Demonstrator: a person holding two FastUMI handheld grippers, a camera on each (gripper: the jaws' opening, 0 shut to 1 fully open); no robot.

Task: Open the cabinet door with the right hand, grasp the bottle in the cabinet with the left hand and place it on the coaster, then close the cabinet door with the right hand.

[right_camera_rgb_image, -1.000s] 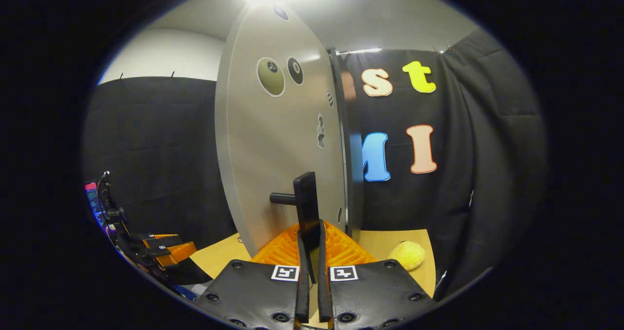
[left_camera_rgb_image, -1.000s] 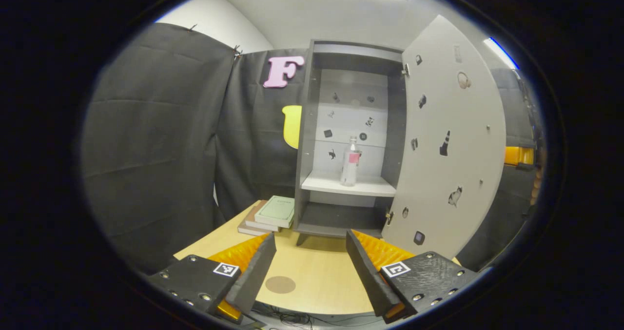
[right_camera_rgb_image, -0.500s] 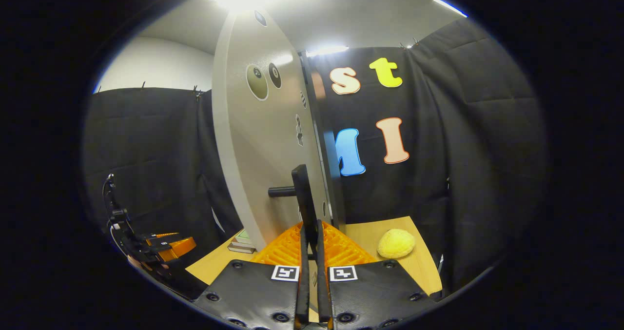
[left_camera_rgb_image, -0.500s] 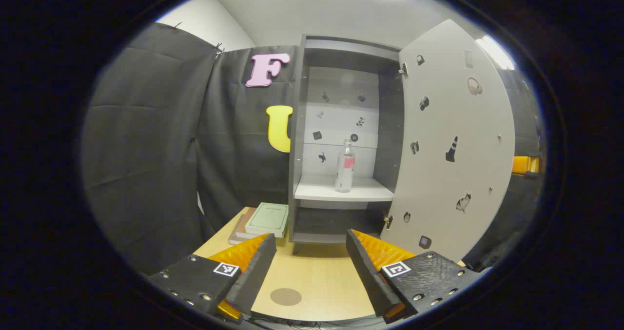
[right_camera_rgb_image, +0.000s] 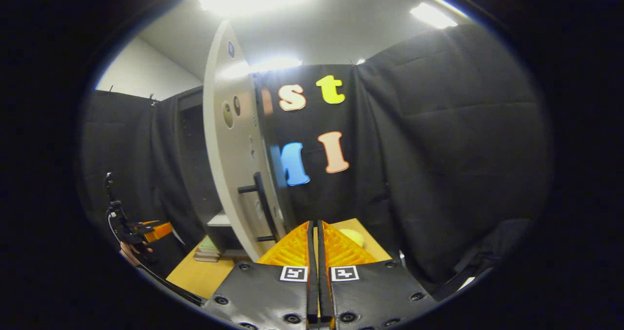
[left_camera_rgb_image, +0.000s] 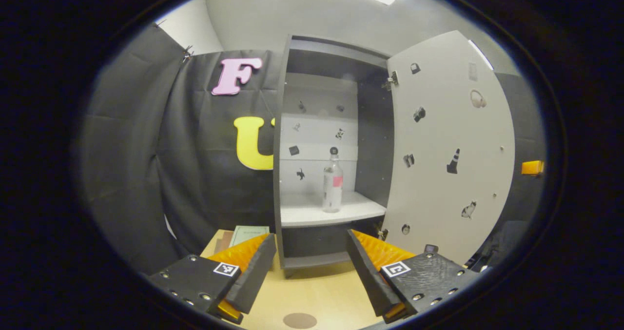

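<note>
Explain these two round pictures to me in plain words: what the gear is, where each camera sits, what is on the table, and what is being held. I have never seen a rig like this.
No robot here: a person carries a two-finger hand-held tool in each hand, and each tool has a fisheye camera looking along its fingers.

In the left gripper view, the left tool is open and holds nothing. It faces the dark grey cabinet, whose pale grey door is open. A clear plastic bottle with a pink label stands upright on the white shelf. On the light wooden table lie a round brown coaster and a green-covered book.

In the right gripper view, the right tool is shut on nothing, apart from the door's black handle.
</note>
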